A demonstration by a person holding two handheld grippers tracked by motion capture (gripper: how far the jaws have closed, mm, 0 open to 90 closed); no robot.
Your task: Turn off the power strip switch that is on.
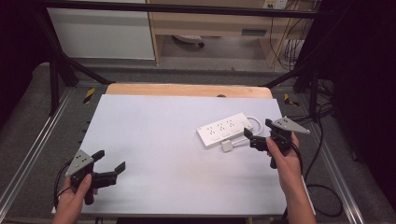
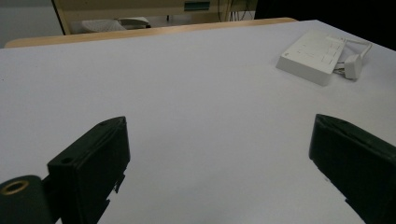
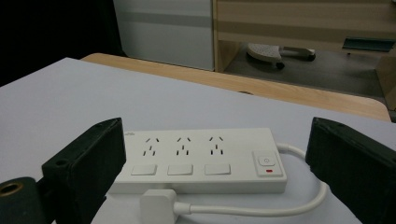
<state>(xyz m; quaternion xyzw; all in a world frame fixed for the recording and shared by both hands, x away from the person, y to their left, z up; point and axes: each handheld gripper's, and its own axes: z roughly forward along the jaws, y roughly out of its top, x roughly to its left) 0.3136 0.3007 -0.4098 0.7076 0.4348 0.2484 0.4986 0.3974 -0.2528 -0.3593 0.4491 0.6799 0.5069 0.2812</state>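
On the right half of the white table [image 1: 154, 140] lies a white power strip [image 1: 224, 129], set at a slant, with its cable [image 1: 254, 122] looping round its far end and back to a white plug [image 1: 227, 145] that rests on the table just in front of the strip's long side. The right gripper [image 1: 254, 138] sits close beside the plug and strip, its jaws spread wide with nothing between them; from the right gripper view the plug [image 3: 159, 205] lies low between the two black jaws, with the strip [image 3: 201, 161] right behind it, three sockets and a rocker switch showing on top. The left gripper [image 1: 111, 167] waits well apart near the table's near left corner, jaws likewise released and empty. The step in hand looks like a reach for the plug. To do it well, the right gripper should come down until its jaws straddle the plug's body across its narrow sides, not the cable, and should close squarely so the plug cannot twist. Keeping the jaws clear of the strip's edge matters, since a nudge would slide the light strip away. The left gripper could move in to steady the strip's far end.
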